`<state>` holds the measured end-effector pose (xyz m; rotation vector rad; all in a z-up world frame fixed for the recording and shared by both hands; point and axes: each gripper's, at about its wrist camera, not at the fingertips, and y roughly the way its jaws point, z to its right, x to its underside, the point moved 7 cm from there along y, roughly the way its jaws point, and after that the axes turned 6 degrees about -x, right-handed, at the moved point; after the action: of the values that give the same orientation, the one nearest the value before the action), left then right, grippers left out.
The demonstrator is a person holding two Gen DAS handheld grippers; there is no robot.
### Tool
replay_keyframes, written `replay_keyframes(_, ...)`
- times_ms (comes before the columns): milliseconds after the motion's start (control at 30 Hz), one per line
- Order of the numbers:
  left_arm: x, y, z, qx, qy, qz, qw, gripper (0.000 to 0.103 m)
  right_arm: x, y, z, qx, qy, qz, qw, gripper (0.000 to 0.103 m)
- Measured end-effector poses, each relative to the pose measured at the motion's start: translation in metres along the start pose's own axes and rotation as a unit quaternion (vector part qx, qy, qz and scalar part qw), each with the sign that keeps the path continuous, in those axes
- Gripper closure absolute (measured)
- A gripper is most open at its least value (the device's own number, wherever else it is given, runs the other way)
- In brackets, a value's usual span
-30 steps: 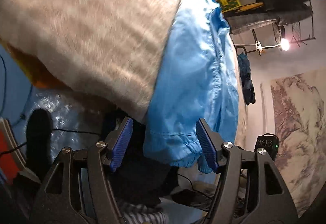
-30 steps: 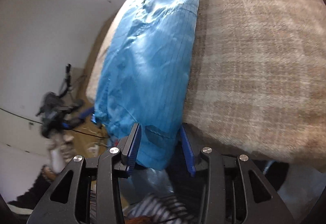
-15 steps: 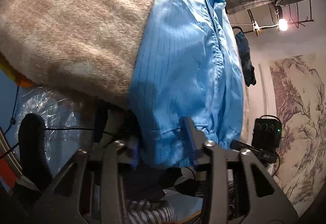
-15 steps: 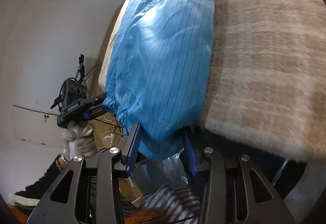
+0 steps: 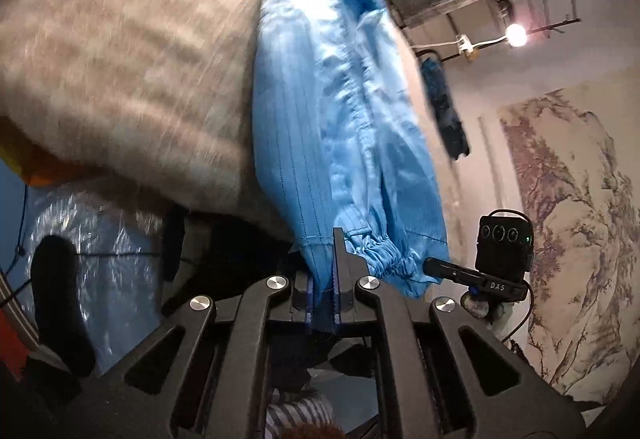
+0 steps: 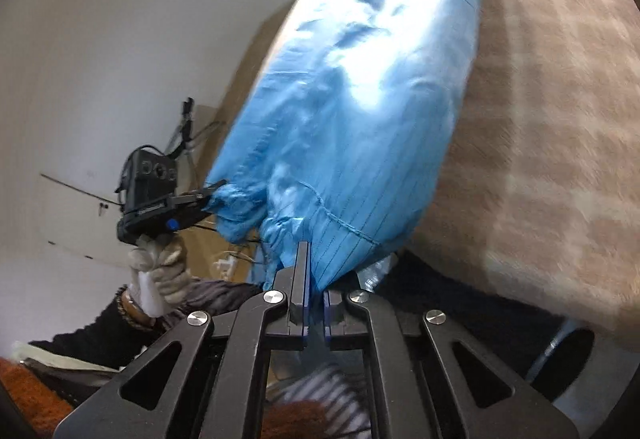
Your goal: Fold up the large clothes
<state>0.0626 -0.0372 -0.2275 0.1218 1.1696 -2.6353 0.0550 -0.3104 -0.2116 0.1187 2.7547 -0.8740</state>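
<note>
Two tools pinch the near edge of the blue garment (image 5: 340,127), which lies long and flat on a fuzzy beige blanket (image 5: 120,51) with its near end hanging over the edge. The left tool (image 5: 324,299) is squeezed tight on the hem next to a puffy cuff (image 5: 380,253). The right tool (image 6: 316,299) is squeezed tight on the hem too. To fold well, both should lift together, keep the edge pulled straight between them, and carry it toward the far end without letting the slippery cloth slide out.

Both wrist views look close along clamped fingers, sharing the blue garment (image 5: 340,143)
</note>
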Motion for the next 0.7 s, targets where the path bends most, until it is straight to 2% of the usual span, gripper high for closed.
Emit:
replay_keyframes(133,0.01,0.012,-0.009,-0.009,-0.011,-0.014,0.9998,0.1,0.016,0.013,0.029,0.031,0.039,-0.019,0.999,0.1)
replay_keyframes(367,-0.006,-0.007,0.025,0.02,-0.005,0.005,0.9998,0.1,0.004,0.002,0.016,-0.005,0.039,0.016,0.999,0.101)
replay_keyframes(533,-0.032,-0.02,0.055,0.042,-0.004,0.022,0.9989,0.1,-0.014,0.003,0.0,-0.029,0.027,0.048,0.998,0.101)
replay_keyframes(633,-0.054,-0.024,0.069,0.037,0.004,0.032,0.9988,0.1,-0.027,0.009,-0.005,-0.03,0.016,0.068,0.997,0.101)
replay_keyframes(700,-0.074,-0.026,0.076,0.035,0.004,0.041,0.9986,0.1,-0.047,0.004,-0.014,-0.024,0.003,0.086,0.996,0.101)
